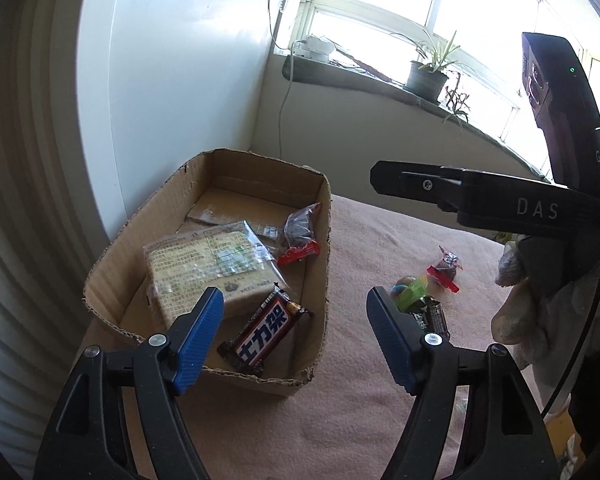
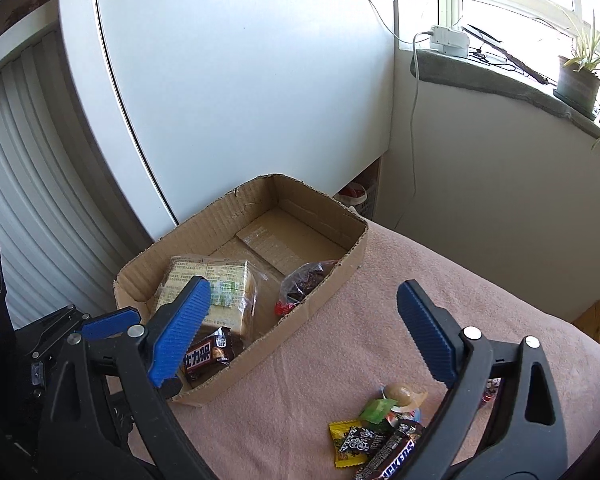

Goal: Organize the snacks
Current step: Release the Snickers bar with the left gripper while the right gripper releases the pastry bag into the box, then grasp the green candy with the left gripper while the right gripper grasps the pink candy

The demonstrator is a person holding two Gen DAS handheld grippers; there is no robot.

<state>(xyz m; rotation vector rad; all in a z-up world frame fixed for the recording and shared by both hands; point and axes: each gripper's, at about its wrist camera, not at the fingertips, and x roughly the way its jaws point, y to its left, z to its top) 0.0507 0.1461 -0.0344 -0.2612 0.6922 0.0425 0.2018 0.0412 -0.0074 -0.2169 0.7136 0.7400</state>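
An open cardboard box (image 1: pixel 320 280) (image 2: pixel 352 256) sits on a pink cloth. In it lie a wrapped biscuit pack (image 1: pixel 208 260) (image 2: pixel 228 280), a Snickers bar (image 1: pixel 266 330) (image 2: pixel 204 356) and a dark candy bag (image 1: pixel 300 230) (image 2: pixel 304 280). My left gripper (image 1: pixel 296 316) is open and empty above the box's near right corner. My right gripper (image 2: pixel 304 312) is open and empty above the box's right wall; its body shows in the left wrist view (image 1: pixel 480 196). Loose snacks lie right of the box: a small pile (image 1: pixel 416 300) (image 2: pixel 380 432) with a second Snickers bar (image 2: pixel 392 456), and a red-clipped candy (image 1: pixel 446 268).
A white cabinet panel (image 2: pixel 240 100) stands behind the box. A windowsill with a potted plant (image 1: pixel 428 72) (image 2: pixel 580 80) and a white charger with a cable (image 2: pixel 448 40) lies far back. The pink cloth (image 2: pixel 480 280) spreads to the right. A gloved hand (image 1: pixel 532 320) holds the right gripper.
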